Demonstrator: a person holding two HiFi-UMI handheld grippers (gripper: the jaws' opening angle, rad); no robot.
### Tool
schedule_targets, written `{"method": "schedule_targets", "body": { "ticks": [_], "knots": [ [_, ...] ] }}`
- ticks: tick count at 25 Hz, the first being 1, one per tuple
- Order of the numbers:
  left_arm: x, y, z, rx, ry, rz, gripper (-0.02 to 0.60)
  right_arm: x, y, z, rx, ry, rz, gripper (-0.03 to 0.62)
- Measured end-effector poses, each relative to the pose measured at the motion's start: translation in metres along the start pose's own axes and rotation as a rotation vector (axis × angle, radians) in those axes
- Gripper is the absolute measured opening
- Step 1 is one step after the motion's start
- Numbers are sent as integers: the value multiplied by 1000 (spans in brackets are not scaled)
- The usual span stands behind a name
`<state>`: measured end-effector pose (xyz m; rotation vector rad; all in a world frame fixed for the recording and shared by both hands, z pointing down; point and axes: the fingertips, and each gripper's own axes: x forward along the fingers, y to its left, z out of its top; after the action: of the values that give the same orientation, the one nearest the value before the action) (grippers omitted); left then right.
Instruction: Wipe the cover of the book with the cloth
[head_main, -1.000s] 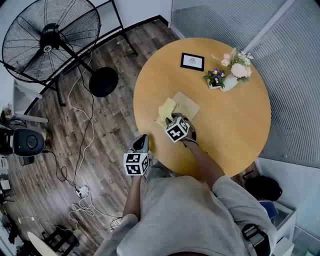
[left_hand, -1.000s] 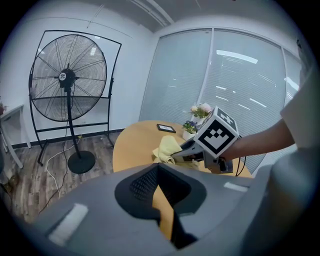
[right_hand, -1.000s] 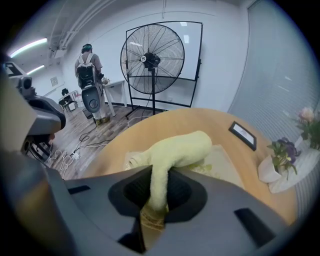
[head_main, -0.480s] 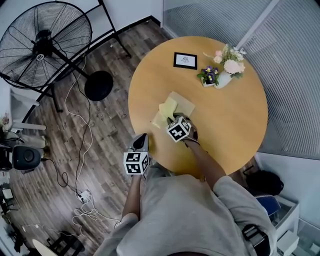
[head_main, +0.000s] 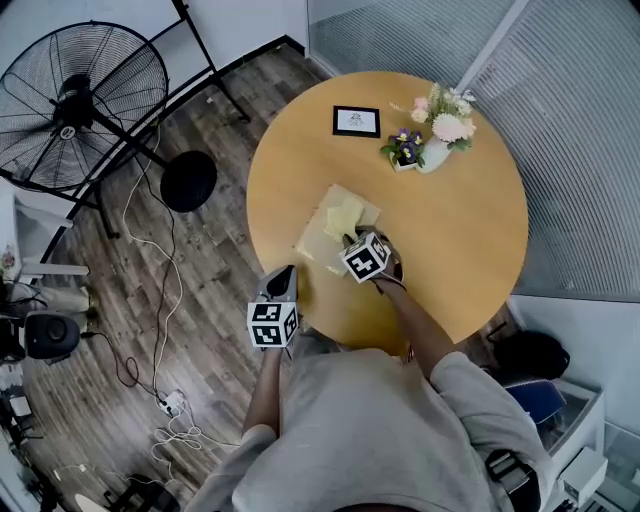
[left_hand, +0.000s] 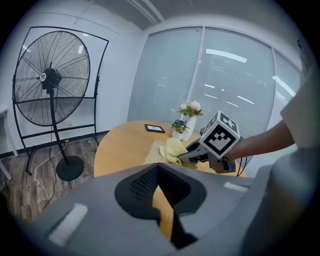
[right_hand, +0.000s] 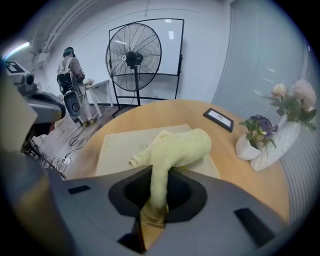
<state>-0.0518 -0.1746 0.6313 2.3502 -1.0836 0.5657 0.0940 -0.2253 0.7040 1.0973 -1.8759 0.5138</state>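
A pale beige book (head_main: 335, 222) (right_hand: 131, 145) lies flat on the round wooden table (head_main: 470, 240). A yellow cloth (head_main: 343, 216) (right_hand: 176, 147) (left_hand: 173, 149) drapes over the book's near part. My right gripper (head_main: 352, 238) (right_hand: 154, 205) is shut on the cloth's tail, right at the book's near edge. My left gripper (head_main: 284, 285) (left_hand: 165, 200) hangs at the table's left edge, apart from the book, shut with nothing held. The right gripper's marker cube (left_hand: 220, 135) shows in the left gripper view.
A small framed picture (head_main: 356, 121) and white vases of flowers (head_main: 432, 128) (right_hand: 272, 135) stand at the table's far side. A large floor fan (head_main: 85, 100) (right_hand: 134, 56) and loose cables (head_main: 170, 400) are on the wooden floor to the left. A person stands far off by a desk (right_hand: 70, 70).
The head view has shifted slightly. My right gripper with the cloth stays on the book's near part, having moved a little to the right. The left gripper has not moved.
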Motion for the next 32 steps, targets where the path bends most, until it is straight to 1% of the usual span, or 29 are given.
{"method": "schedule_targets", "body": {
  "ticks": [11,16,19,22,27,32],
  "knots": [
    [7,-7,6,24,2,-34,11,-11,-30,-23,51,25,-55,63],
    [8,-7,9,32,-1,-42,11,-16,-46,-35,64,38,-93,63],
    [7,-8,11,34,-4,-45,11,-20,-50,-43,67,60,-102,63],
    [7,-10,11,35,-6,-47,11,-23,-57,-47,72,59,-120,63],
    [5,-10,10,32,-13,-42,11,-35,-63,-46,69,49,-147,63],
    [1,-10,9,28,-21,-32,11,-54,-56,-27,30,-9,-161,63]
  ]
}}
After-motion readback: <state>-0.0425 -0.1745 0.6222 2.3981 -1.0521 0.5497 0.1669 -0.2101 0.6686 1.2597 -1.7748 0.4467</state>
